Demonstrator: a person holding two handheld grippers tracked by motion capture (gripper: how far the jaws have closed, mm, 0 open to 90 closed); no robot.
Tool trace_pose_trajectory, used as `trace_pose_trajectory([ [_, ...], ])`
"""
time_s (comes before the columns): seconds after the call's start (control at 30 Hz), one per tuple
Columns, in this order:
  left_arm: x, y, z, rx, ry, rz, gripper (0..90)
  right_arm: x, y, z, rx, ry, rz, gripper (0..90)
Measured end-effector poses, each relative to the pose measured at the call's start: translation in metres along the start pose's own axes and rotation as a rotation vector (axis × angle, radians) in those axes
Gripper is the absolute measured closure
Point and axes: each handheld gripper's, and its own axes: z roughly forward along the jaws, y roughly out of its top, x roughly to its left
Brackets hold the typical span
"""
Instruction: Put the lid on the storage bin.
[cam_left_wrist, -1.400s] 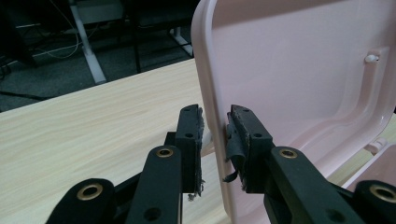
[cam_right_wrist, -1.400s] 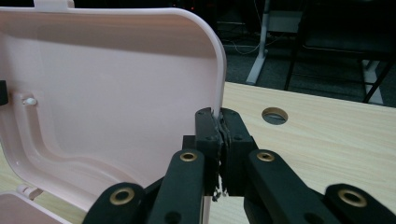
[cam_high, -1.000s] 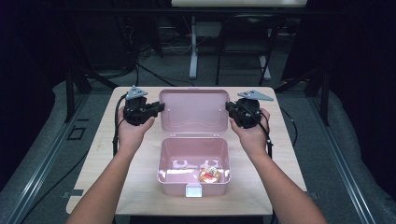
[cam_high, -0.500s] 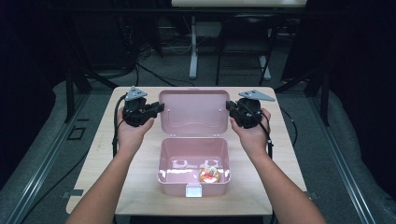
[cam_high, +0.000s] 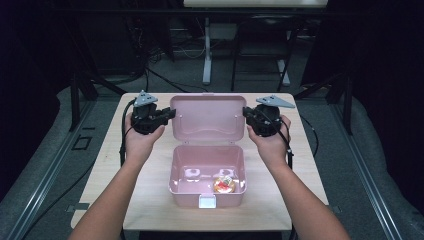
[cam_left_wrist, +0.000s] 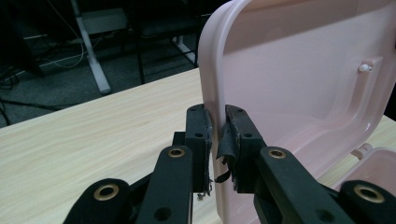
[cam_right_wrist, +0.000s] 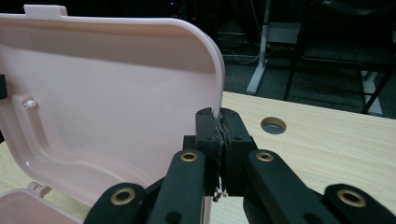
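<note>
Holding the raised lid (cam_high: 208, 118) of the pink plastic lunch box (cam_high: 207, 175) upright, each hand-held gripper, left (cam_high: 170, 114) and right (cam_high: 246, 113), pinches one side edge. Box sits mid-counter (cam_high: 115, 170), open; lowering the lid evenly looks next.

The lid (cam_left_wrist: 299, 93) and box (cam_high: 207, 172) are smooth pink plastic with a soft shine. The table (cam_left_wrist: 93, 140) is pale wood, matt, with fine grain lines. The 2 grippers are matt black, with shiny brass-colored rivets and frayed dark pads (cam_left_wrist: 226, 144).
</note>
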Motion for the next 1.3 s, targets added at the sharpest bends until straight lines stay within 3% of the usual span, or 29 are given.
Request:
trace_pose_trajectory([
  [0.23,-0.001,0.000,-0.001,-0.007,-0.003,-0.013,80.6,0.000,-0.001,-0.004,-0.006,0.002,-0.002,87.2],
  [0.63,-0.006,-0.001,-0.012,-0.019,-0.033,0.007,79.6,0.005,-0.004,-0.019,-0.031,0.031,-0.012,83.7],
  [0.93,-0.012,-0.004,-0.021,-0.021,-0.027,0.062,80.8,0.010,-0.009,-0.033,-0.039,0.046,-0.037,83.6],
  [1.3,-0.016,-0.005,-0.023,-0.034,-0.037,0.068,80.8,0.007,-0.015,-0.043,-0.056,0.066,-0.026,82.9],
])
